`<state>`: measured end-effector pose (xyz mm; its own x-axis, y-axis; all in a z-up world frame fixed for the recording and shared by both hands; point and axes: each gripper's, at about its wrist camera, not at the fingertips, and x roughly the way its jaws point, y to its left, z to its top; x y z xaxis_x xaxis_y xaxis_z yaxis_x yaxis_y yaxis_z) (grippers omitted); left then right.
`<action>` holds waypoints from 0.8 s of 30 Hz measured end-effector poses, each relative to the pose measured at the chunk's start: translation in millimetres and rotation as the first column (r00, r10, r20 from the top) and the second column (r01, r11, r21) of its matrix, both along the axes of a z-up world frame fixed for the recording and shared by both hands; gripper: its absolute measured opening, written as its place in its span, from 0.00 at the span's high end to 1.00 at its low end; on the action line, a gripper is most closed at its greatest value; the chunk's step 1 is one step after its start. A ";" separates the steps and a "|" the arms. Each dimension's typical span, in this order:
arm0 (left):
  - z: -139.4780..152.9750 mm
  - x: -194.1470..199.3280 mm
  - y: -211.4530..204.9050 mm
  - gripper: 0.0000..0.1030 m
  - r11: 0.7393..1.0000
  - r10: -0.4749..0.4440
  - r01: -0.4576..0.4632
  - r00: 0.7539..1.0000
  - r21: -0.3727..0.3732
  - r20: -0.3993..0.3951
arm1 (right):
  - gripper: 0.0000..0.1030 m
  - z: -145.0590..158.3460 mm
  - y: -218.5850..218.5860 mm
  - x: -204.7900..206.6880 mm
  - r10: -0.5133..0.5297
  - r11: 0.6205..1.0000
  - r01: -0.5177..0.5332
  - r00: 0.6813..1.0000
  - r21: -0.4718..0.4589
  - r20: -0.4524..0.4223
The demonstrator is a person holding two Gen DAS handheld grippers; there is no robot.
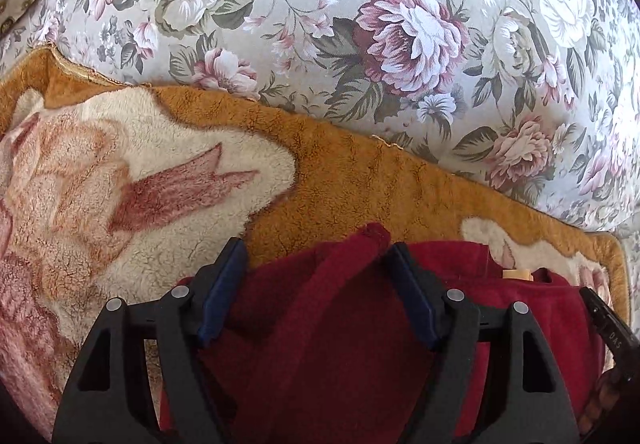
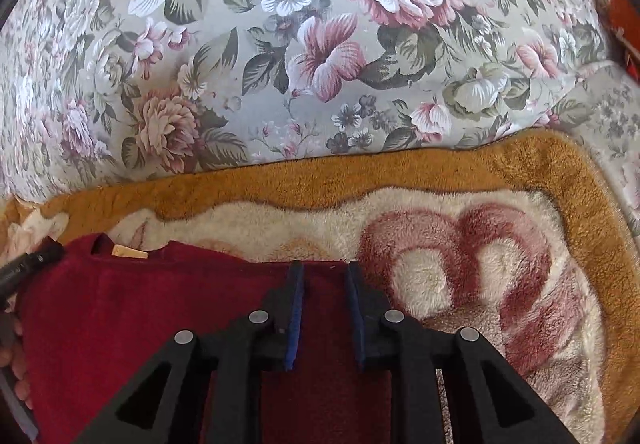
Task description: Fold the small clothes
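A dark red fleece garment (image 1: 320, 344) lies on a plush orange and cream blanket (image 1: 360, 180). My left gripper (image 1: 316, 256) is open, its fingers straddling a raised fold of the red cloth without pinching it. In the right wrist view the same garment (image 2: 120, 324) fills the lower left, with a tan label (image 2: 128, 252) at its collar. My right gripper (image 2: 323, 272) sits over the garment's far right edge with a narrow gap between the blue pads (image 2: 295, 320). Whether cloth is caught between them is hidden.
A floral sofa back (image 1: 400, 24) rises behind the blanket (image 2: 440, 172). The other gripper's black tip shows at the right edge of the left wrist view (image 1: 608, 324) and at the left edge of the right wrist view (image 2: 28, 264).
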<state>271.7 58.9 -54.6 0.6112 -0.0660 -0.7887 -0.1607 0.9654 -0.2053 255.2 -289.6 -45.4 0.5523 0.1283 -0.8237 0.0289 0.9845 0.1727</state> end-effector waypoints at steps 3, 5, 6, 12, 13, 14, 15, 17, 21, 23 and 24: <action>0.4 0.0 -1.7 0.28 1.000 -0.001 0.001 1.000 0.011 -0.001 | 0.82 0.0 -6.6 -2.3 -0.006 0.999 0.006 1.000 0.040 0.003; 0.2 0.5 -2.0 0.28 1.000 -0.002 0.002 1.000 0.015 -0.002 | 0.82 0.2 -4.2 -2.2 -0.005 1.000 0.005 1.000 0.029 0.004; 0.1 0.7 -2.1 0.28 1.000 -0.002 0.002 1.000 0.016 -0.002 | 0.82 -0.7 -5.9 -2.2 -0.004 1.000 0.004 1.000 0.022 0.005; -0.5 1.5 -1.8 0.27 1.000 -0.004 0.004 1.000 0.017 -0.001 | 0.81 -1.0 -3.1 -2.6 -0.002 1.000 0.002 1.000 0.008 0.008; -0.4 1.6 -1.9 0.27 1.000 -0.004 0.004 1.000 0.018 -0.002 | 0.81 -1.0 -3.1 -2.8 -0.002 1.000 0.002 1.000 0.008 0.009; -0.5 1.5 -1.5 0.27 1.000 -0.004 0.004 1.000 0.019 -0.002 | 0.81 -1.4 -3.8 -2.7 -0.002 1.000 0.002 1.000 0.010 0.010; -0.7 2.0 -1.6 0.27 1.000 -0.005 0.005 1.000 0.019 -0.003 | 0.81 -2.2 -0.4 -0.6 -0.002 1.000 0.001 1.000 0.010 0.010; -0.9 2.6 -1.9 0.26 1.000 -0.008 0.008 1.000 0.022 -0.004 | 0.81 -2.0 -0.5 -0.5 -0.002 1.000 0.002 1.000 0.011 0.010; -1.7 5.3 -5.2 0.24 0.999 -0.016 0.017 1.000 0.035 -0.010 | 0.81 -1.8 0.0 0.0 -0.004 1.000 0.004 1.000 0.018 0.010; -1.5 6.9 -5.9 0.24 0.999 -0.020 0.020 1.000 0.035 -0.012 | 0.81 -1.1 -1.6 -0.9 -0.005 1.000 0.005 1.000 0.026 0.011; -0.9 7.9 -5.2 0.24 0.999 -0.020 0.021 1.000 0.029 -0.016 | 0.81 -0.3 -3.0 -2.1 -0.008 0.999 0.008 1.000 0.032 0.012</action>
